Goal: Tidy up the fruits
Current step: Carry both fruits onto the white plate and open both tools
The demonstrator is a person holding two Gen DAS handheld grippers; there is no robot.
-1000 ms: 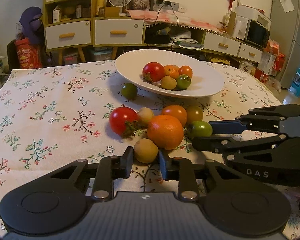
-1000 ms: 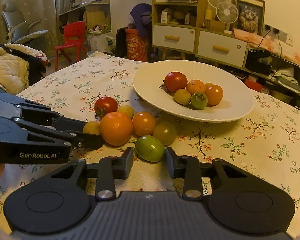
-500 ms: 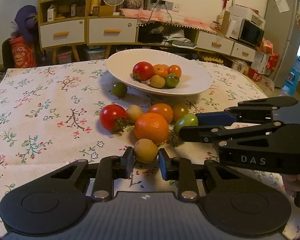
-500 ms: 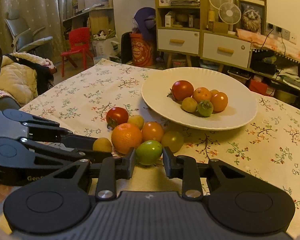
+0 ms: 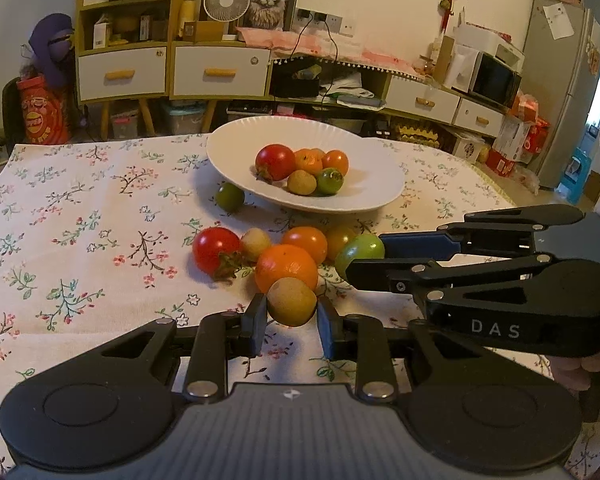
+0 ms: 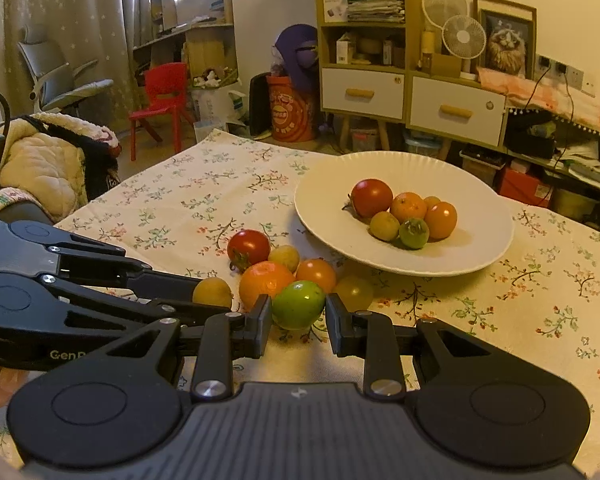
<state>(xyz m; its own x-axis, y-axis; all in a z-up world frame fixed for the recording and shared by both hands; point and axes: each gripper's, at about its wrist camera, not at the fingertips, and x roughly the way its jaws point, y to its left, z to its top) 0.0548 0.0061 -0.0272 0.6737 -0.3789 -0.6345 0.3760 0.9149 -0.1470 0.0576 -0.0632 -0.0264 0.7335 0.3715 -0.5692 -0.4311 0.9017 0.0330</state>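
Observation:
My left gripper (image 5: 292,312) is shut on a small tan fruit (image 5: 292,301), lifted just in front of the big orange (image 5: 286,266). My right gripper (image 6: 298,310) is shut on a green tomato (image 6: 298,304), seen from the left wrist as the green tomato (image 5: 358,250) at the tip of the right gripper (image 5: 364,260). On the cloth lie a red tomato (image 5: 216,249), a pale yellow fruit (image 5: 256,243), a small orange fruit (image 5: 305,242) and an olive fruit (image 6: 354,292). The white plate (image 5: 364,196) holds several fruits. A dark green tomato (image 5: 229,197) sits by its left rim.
The flowered tablecloth (image 5: 80,232) covers the table, with bare cloth to the left of the fruit pile. Behind the table stand a drawer cabinet (image 5: 172,72) and low shelves. A red chair (image 6: 162,100) and a padded seat (image 6: 44,164) stand off the table's left side.
Both grippers have closed on their fruits and raised them a little off the cloth. The views have tilted slightly upward toward the plate.

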